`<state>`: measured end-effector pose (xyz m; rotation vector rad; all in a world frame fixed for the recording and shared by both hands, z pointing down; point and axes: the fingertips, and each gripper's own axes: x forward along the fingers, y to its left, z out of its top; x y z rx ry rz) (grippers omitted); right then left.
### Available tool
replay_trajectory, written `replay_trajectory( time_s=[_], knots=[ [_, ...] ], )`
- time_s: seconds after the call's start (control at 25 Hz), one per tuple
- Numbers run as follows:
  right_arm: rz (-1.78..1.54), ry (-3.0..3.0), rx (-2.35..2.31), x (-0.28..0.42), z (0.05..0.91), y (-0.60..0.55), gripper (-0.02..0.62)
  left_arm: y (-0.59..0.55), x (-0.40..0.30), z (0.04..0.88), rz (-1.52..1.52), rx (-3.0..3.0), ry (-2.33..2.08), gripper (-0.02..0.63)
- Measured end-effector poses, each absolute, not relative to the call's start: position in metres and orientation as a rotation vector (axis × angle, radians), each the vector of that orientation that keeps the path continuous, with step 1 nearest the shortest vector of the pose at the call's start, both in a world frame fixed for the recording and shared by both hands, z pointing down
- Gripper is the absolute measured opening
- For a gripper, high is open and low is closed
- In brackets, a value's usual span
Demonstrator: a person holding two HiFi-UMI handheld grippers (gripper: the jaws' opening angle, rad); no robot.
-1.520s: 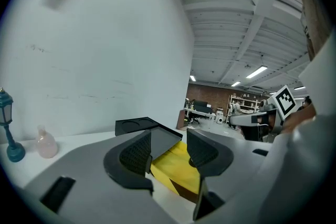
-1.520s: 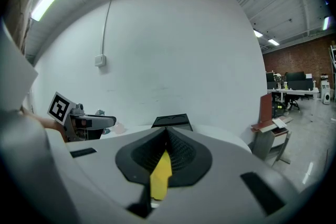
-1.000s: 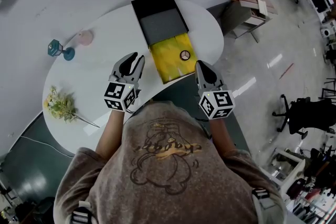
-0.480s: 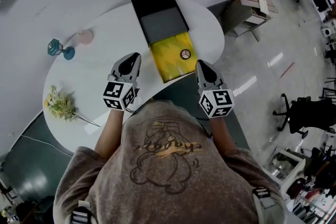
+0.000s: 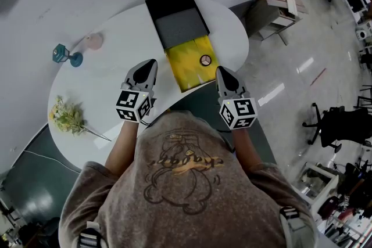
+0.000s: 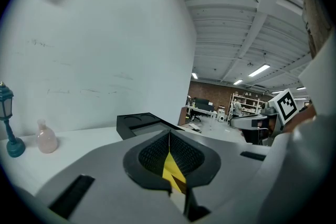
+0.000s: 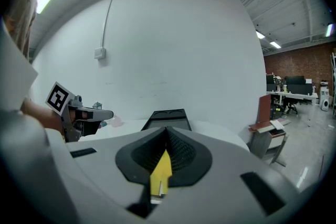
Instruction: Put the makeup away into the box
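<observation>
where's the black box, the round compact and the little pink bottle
black box [image 5: 172, 4], head view, on its bare black far section
round compact [image 5: 204, 60], head view, on the middle of its top
pink bottle [image 6: 46, 140], left gripper view, on its rounded body

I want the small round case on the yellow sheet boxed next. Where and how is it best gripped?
Grip the round case across its rim, probably from above with the right hand-held gripper, which is nearest. It lies flat on the yellow sheet, so only its edge offers purchase. The jaws, shut now, must open first.
</observation>
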<state>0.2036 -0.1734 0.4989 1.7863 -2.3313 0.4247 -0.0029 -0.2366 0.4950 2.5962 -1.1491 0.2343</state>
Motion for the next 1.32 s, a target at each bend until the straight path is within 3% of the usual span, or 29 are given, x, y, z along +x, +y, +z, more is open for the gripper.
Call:
replay_trajectory(
  time_s=[1.32],
  knots=[
    [0.449,-2.345,1.791,0.2101,0.5046,-0.1783,-0.002,-0.2355,-0.0027,0.5004,0.221,2.554,-1.144,0.026]
  ],
)
